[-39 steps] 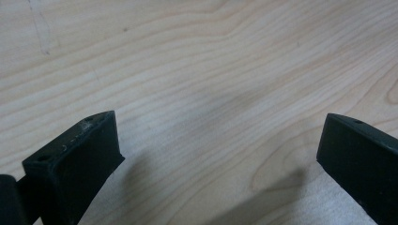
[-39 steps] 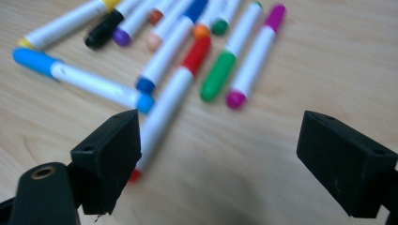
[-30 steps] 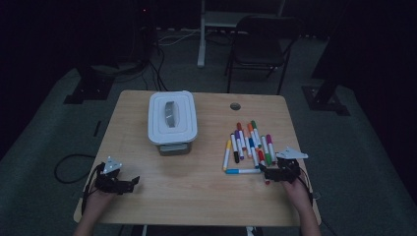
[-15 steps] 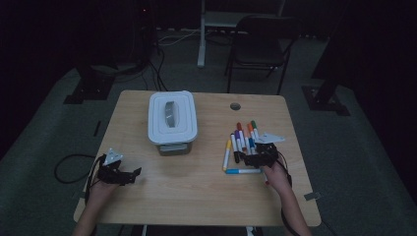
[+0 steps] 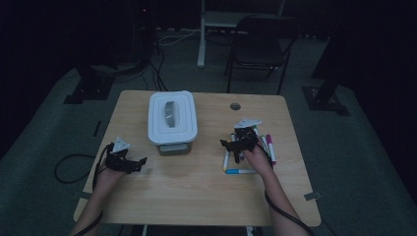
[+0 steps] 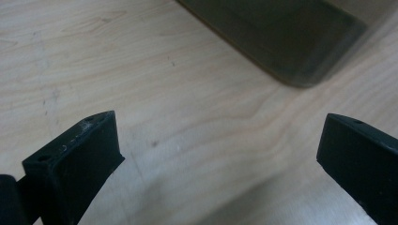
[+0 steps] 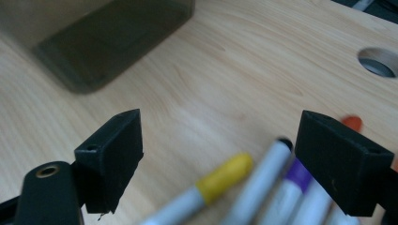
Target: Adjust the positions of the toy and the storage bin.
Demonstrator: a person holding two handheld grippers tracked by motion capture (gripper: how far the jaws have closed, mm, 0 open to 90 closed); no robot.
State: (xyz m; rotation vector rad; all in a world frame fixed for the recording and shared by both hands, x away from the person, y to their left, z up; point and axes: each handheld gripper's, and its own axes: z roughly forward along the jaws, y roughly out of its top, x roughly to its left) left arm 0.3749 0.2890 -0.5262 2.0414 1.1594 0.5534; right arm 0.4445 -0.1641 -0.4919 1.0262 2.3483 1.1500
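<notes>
Your right claw (image 7: 220, 154) is spread wide above the markers (image 7: 263, 187) lying loose on the bench (image 5: 196, 187). They are light, rigid and slippery; grip one mid-barrel. Your left claw (image 5: 129, 164) is likewise apart.

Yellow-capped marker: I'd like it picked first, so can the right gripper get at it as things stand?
Probably yes. The right gripper hangs open just above the yellow-capped marker, whose cap lies bare on the table between the jaws, other markers lying close beside it.
</notes>
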